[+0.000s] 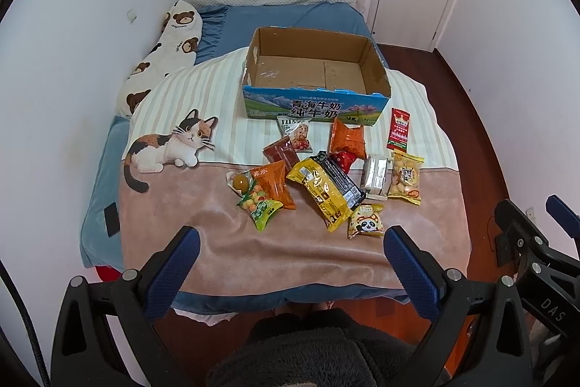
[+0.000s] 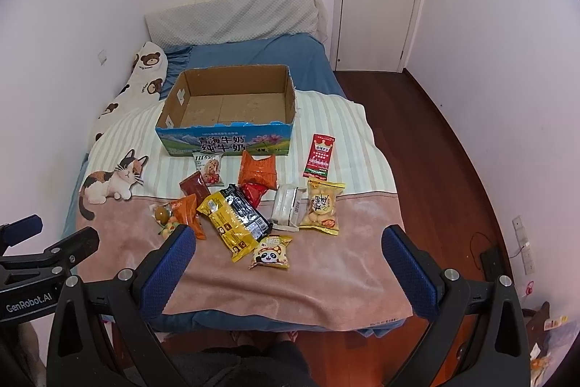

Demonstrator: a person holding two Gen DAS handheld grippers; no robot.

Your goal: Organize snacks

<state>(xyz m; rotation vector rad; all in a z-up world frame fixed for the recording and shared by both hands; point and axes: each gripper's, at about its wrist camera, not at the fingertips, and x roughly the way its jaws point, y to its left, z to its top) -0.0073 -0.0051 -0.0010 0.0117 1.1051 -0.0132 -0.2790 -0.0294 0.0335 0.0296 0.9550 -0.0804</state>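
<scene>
1. Hovering over the near edge of the bed, the left gripper (image 1: 290, 256) has its blue-padded fingers (image 1: 174, 263) spread wide with nothing between them; the right gripper (image 2: 288, 254) hangs beside it, its jaws likewise apart and holding nothing.
2. Nearest the grippers lies a small panda-print snack packet (image 2: 271, 252) on the pink part of the cat-print blanket (image 1: 224, 242); just beyond it sits a long yellow-and-black snack bag (image 1: 326, 191), tilted across the pile.
3. To its left lie a clear bag of round coloured sweets (image 1: 253, 202) and an orange triangular packet (image 1: 277, 184); to its right, a silvery white wrapped pack (image 1: 375, 175) touches a yellow bag of pale round biscuits (image 1: 406, 176).
4. Farther back rest a brown sachet (image 1: 281, 153), a white cookie packet (image 1: 295, 131), an orange crinkled bag (image 1: 346, 136) and a red slim sachet (image 1: 398, 129).
5. Beyond the snacks stands an open brown cardboard milk box with a blue printed front (image 1: 311, 106), nothing inside it; every snack lies outside it on the blanket.
</scene>
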